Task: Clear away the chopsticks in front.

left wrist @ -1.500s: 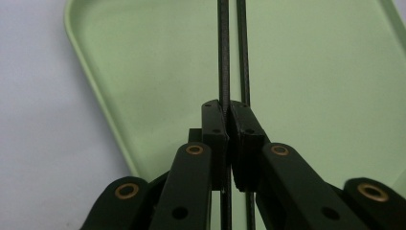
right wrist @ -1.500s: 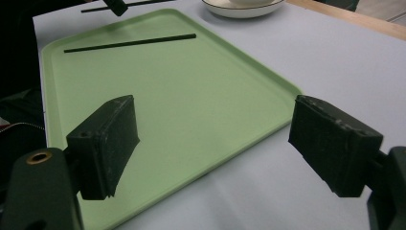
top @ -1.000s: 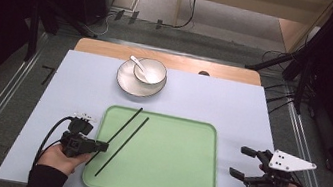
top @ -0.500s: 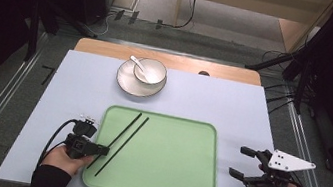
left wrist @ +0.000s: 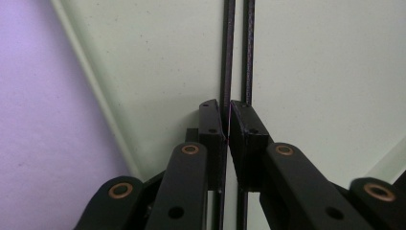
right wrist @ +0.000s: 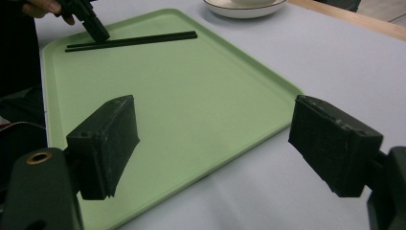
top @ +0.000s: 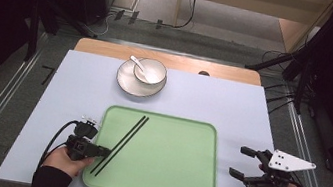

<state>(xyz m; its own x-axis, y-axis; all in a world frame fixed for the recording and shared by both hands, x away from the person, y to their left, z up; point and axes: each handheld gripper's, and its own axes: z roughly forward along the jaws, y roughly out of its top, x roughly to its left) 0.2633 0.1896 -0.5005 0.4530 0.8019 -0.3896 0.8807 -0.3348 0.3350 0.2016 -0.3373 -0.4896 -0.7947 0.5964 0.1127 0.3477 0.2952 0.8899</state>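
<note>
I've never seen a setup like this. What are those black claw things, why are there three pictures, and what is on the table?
No robot here: a person holds a hand-operated two-jaw clamp in each hand. The left gripper and right gripper each carry a small camera.

One picture comes from a fixed camera above the table. The other two look along each gripper's own black jaws.

On the pale table lies a green tray with two black chopsticks on it. Farther back stands a bowl on a plate, with a white spoon in the bowl.

The left gripper's jaws are nearly closed at the chopsticks; whether they truly pinch one is unclear. The right gripper hangs open beside the tray, holding nothing.
</note>
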